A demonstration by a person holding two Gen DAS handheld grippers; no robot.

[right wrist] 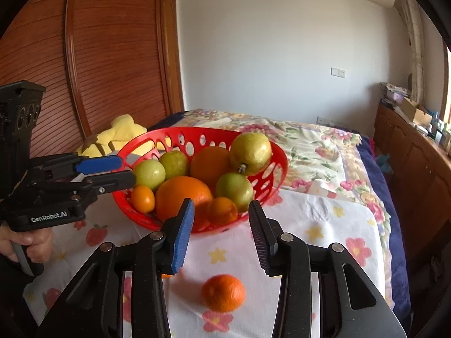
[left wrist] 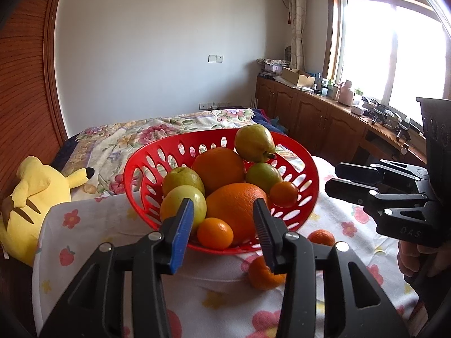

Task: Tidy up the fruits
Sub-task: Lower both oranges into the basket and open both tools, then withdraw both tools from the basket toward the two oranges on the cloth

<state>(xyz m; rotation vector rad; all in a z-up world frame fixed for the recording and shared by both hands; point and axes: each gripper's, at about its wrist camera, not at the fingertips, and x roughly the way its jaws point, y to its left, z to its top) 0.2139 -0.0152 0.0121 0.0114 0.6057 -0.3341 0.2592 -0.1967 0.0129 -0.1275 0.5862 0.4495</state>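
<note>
A bedroom with a white wall, a slatted wooden wardrobe door, a bright window above wooden cabinets, and a bed (right wrist: pixel 310 140) under a floral quilt, with a yellow plush toy (left wrist: pixel 33 197) at its edge. In front, a counter covered by a white flower-print cloth (right wrist: pixel 324 225) carries a red perforated basket (left wrist: pixel 304 169). The basket is already heaped with oranges and green fruit, while two small oranges (right wrist: pixel 222 291) (left wrist: pixel 265 274) lie loose on the cloth, so sorting looks mostly done. The left hand-held gripper (left wrist: pixel 224 228) and right hand-held gripper (right wrist: pixel 221 225) both stand slightly parted and empty, just before the basket.
</note>
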